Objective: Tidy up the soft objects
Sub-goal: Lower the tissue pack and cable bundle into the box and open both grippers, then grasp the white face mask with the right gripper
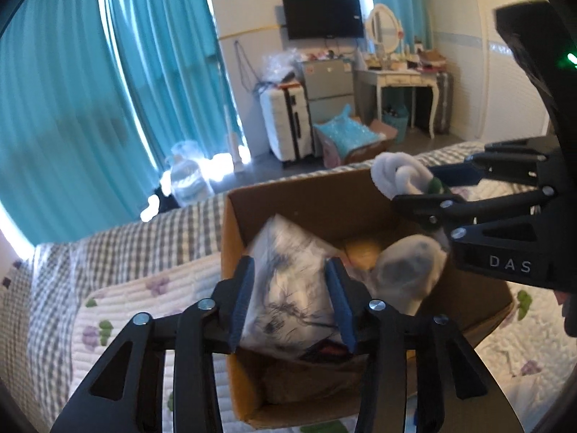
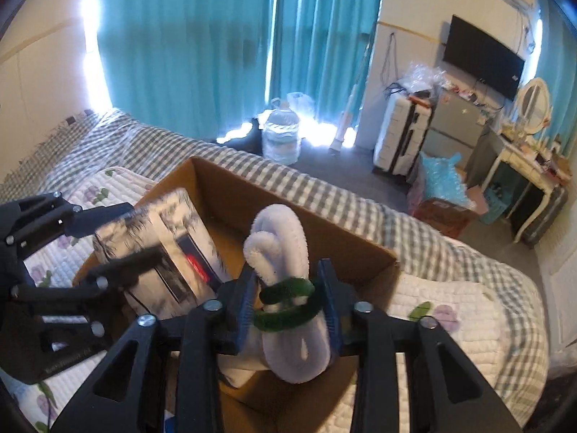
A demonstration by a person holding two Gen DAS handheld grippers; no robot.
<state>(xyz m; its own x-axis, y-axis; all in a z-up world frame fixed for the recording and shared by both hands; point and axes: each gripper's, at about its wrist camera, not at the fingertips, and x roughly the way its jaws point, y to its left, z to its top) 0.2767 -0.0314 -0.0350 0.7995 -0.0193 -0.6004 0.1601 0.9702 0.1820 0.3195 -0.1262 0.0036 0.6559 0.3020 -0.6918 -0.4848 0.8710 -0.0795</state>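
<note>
An open cardboard box (image 1: 324,195) (image 2: 230,184) sits on the quilted bed. My left gripper (image 1: 292,303) is shut on a white tissue pack with dark print (image 1: 288,278) and holds it over the box's near side; both also show in the right wrist view, gripper (image 2: 133,231) and pack (image 2: 162,249). My right gripper (image 2: 288,310) is shut on a white fuzzy chenille flower with green stems (image 2: 281,249), held above the box; from the left wrist view it (image 1: 414,187) holds the flower (image 1: 395,176) over the far right rim. A pale soft object (image 1: 407,270) lies inside the box.
The bed has a floral quilt (image 1: 119,310) and a grey checked blanket (image 2: 324,195). Beyond it are teal curtains (image 1: 72,108), a water jug (image 2: 281,137), a white suitcase (image 1: 285,122), a small fridge (image 1: 328,86), a wall TV (image 1: 322,16) and a dressing table (image 1: 400,79).
</note>
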